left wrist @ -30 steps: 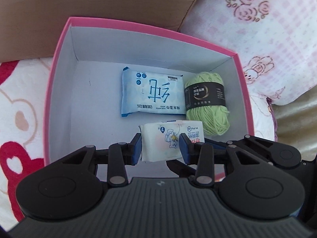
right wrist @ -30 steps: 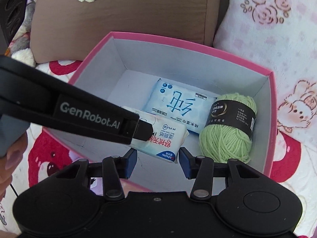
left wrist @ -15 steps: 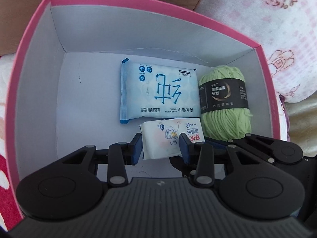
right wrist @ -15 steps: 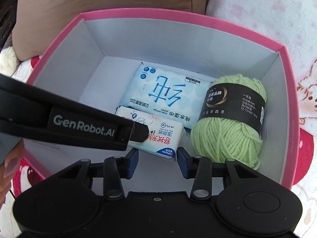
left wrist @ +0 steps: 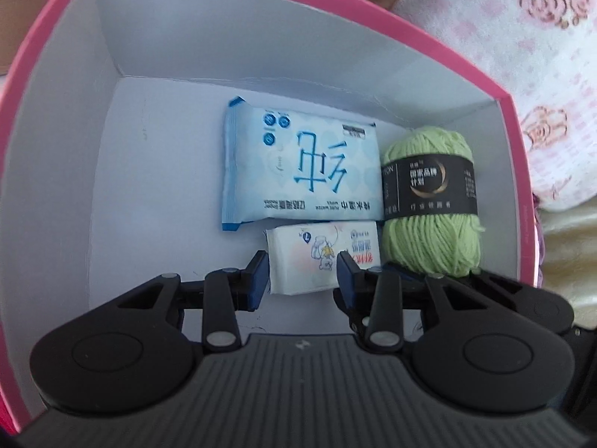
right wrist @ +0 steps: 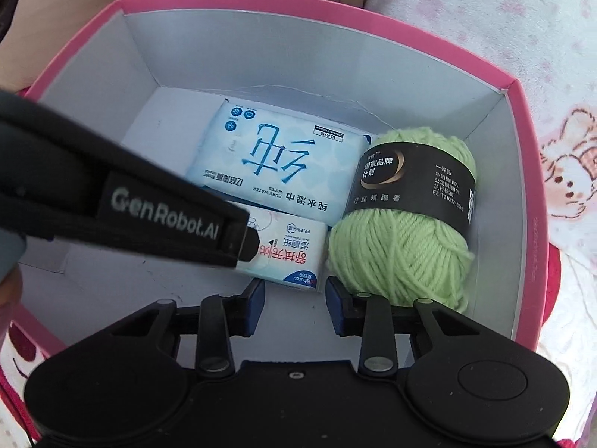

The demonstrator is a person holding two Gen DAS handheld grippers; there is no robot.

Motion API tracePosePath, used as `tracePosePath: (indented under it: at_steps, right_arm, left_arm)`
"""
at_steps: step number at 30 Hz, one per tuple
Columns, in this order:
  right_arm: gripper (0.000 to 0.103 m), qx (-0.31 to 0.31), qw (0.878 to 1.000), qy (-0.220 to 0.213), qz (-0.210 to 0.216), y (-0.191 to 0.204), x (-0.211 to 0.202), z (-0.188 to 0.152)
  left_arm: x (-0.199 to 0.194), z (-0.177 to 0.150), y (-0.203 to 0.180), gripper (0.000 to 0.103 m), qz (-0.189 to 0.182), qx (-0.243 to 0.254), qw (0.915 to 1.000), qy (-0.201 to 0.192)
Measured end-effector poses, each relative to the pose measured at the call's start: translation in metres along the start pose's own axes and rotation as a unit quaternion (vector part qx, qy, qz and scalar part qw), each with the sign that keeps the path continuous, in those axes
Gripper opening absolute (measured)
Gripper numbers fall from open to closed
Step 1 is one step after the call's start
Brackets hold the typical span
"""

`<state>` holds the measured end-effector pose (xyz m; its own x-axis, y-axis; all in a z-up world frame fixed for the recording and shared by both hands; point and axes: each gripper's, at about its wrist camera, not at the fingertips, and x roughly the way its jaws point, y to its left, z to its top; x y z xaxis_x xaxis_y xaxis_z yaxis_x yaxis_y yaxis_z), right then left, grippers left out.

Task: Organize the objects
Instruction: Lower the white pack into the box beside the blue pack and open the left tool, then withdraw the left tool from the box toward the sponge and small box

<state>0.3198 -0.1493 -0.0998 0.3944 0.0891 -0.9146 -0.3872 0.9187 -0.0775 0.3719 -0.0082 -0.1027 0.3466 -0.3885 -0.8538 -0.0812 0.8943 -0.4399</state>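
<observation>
Tissue pack: flat on pink box floor, long axis crosswise, between opening left tongs, pads just off. Yarn right. Right tongs closing, empty.

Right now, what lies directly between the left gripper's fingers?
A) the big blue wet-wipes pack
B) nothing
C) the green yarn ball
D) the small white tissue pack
D: in the left wrist view the small white tissue pack sits between the fingers of the left gripper, its jaws opening, on the floor of the pink box; the blue wet-wipes pack lies beyond it and the green yarn ball to the right.
</observation>
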Motion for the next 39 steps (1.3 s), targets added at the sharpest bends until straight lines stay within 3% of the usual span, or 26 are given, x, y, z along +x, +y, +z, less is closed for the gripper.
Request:
tracePosePath:
  at_steps: [2,5,9,18,32,39]
  right_arm:
    - [0.043,0.001,1.0,-0.009,0.002,-0.001,-0.008,-0.003]
    - [0.046,0.008,1.0,-0.021,0.011,-0.004,-0.024,-0.006]
    - [0.046,0.025,0.998,-0.045,0.033,-0.011,-0.052,-0.012]
    - [0.047,0.017,0.996,-0.08,0.039,-0.003,-0.107,-0.032]
    - [0.051,-0.011,0.993,-0.114,0.032,0.033,-0.158,-0.067]
    - [0.051,-0.014,0.992,-0.118,0.028,0.046,-0.178,-0.077]
  left_arm:
    - [-0.008,-0.002,-0.002,0.049,0.004,0.017,0.9998,-0.009]
    - [-0.024,-0.006,-0.009,0.052,0.017,0.052,0.9984,-0.014]
    - [-0.045,-0.011,-0.013,0.052,0.008,0.09,0.9958,-0.014]
    - [-0.099,-0.035,-0.018,0.053,-0.006,0.164,0.9848,-0.058]
    - [-0.157,-0.077,-0.019,0.054,-0.015,0.212,0.9746,-0.071]
    - [-0.177,-0.095,-0.008,0.054,-0.025,0.21,0.9753,-0.062]
